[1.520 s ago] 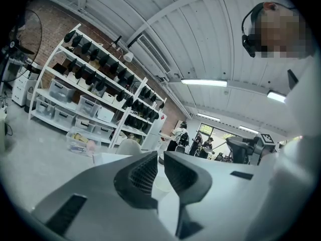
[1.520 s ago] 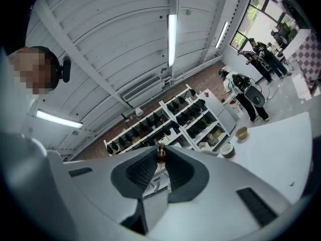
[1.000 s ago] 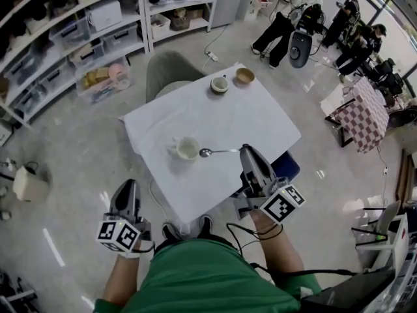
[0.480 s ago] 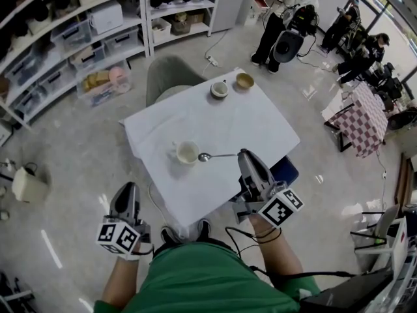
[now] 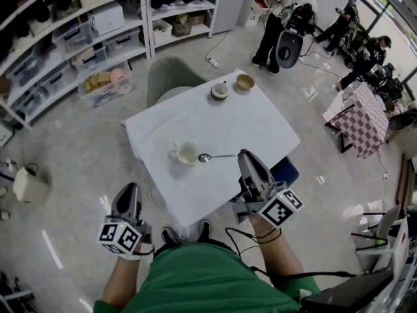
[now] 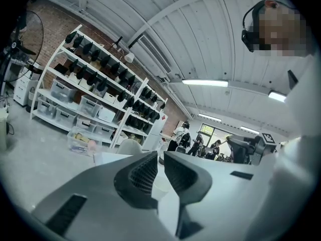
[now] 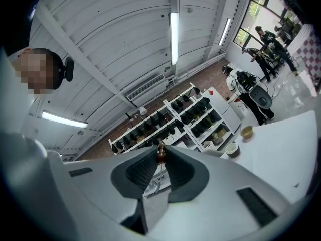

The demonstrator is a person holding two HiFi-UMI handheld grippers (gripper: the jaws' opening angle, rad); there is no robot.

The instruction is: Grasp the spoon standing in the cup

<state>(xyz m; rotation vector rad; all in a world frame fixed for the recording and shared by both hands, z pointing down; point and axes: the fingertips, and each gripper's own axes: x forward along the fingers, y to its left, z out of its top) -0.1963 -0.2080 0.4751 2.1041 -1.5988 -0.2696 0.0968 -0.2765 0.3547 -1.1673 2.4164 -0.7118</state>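
Right gripper (image 5: 242,155) with fingers clamped on spoon (image 5: 215,156) handle, spoon level just beside white cup (image 5: 187,153) over table (image 5: 260,119), left gripper (image 5: 129,189) with fingers slightly apart, empty

No word, number or brand name can be read in any view. The only sign-like marks are black-and-white square coded patterns on the white marker cubes of the two hand-held grippers. In the head view one cube (image 5: 120,236) sits at about 7 o'clock on the left hand-held gripper (image 5: 128,189). The other cube (image 5: 281,208) sits at about 5 o'clock on the right hand-held gripper (image 5: 245,154). Neither pattern carries letters or digits. Any print on the storage boxes (image 5: 104,17) on the white shelving at 10 to 11 o'clock is too small to tell.
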